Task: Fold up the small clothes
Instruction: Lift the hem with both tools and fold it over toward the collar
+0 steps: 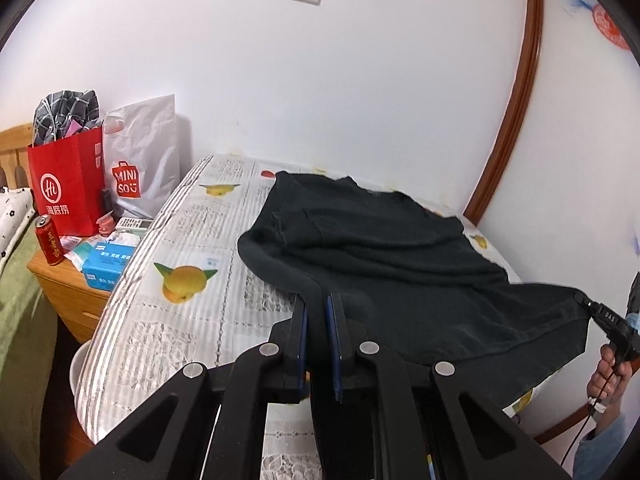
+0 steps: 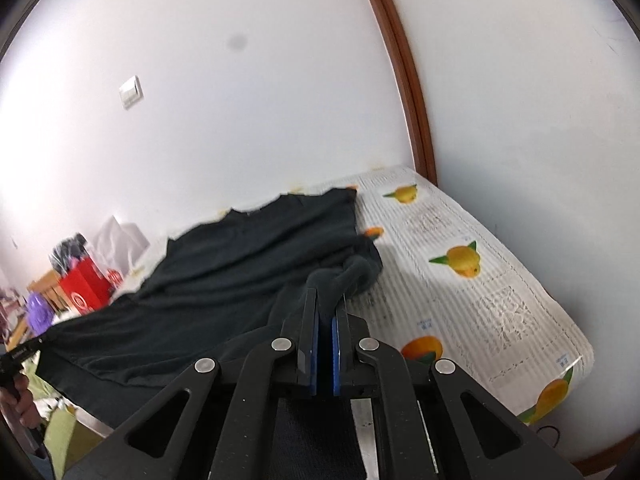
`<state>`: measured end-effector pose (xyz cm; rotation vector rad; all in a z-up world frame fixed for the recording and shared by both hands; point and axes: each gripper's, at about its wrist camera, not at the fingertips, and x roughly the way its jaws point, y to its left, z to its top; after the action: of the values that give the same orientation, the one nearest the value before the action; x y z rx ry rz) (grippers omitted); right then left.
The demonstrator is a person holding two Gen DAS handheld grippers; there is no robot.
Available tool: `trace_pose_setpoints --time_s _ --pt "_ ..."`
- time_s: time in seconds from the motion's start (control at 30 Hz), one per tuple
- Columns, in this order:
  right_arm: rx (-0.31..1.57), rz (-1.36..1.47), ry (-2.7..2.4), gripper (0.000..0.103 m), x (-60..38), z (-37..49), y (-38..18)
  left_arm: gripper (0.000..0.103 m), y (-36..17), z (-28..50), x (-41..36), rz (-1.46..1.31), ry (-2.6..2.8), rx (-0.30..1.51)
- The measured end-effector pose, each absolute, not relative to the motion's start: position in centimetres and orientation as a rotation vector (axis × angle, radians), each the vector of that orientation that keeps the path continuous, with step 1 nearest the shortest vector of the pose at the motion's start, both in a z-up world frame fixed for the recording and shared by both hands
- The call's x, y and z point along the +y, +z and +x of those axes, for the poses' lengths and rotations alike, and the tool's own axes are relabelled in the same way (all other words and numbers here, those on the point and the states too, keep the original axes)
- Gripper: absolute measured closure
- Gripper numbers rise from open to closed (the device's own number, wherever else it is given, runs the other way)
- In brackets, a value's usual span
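Two bags are standing far left: a red bag (image 1: 68,184) holding checked cloth, a white MINISO bag (image 1: 144,156); both grippers (image 1: 316,320) (image 2: 325,312) are clamping the dark shirt (image 1: 380,240).

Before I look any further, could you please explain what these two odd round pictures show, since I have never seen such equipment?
A person holds a hand tool in each hand, each ending in two-finger tongs with a wide-angle camera behind them, which is why the pictures bulge. One picture looks along the left tongs, the other along the right tongs. A dark sweater lies on a table covered with a fruit-printed cloth. Both tongs are shut on the sweater's near edge, one at each corner, and that edge hangs lifted between them. In the left picture the right tongs show at the far side, with the hand that holds them. Beside the table, a small cabinet carries a red bag, a white bag, a red can and a blue tissue pack.
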<state>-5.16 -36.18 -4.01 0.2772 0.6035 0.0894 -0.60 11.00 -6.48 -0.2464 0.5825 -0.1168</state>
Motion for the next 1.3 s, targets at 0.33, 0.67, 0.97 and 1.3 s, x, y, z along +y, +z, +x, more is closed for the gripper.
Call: trace_pose_setpoints --time_s 0.33,0.67,0.97,1.3 --pt "0.578 0.306 0.074 0.099 -35.7 0.1 -2.3 0.094 -4.3 4.3 10.8 -0.23 -0.045 0.55" --pt "0.574 0.334 0.085 0.099 -35.0 8.7 -1.8 0.094 -3.2 12.8 10.2 -0.194 0.04 0.541" --pt "0.632 0.375 0.072 0.098 -34.8 17.3 -5.0 0.094 -5.8 21.2 9.8 -0.15 0.108 0.59" --pt "0.775 0.291 0.008 0.098 -33.6 22.7 -11.1 0.093 -11.2 26.4 9.2 -0.109 0.138 0.718"
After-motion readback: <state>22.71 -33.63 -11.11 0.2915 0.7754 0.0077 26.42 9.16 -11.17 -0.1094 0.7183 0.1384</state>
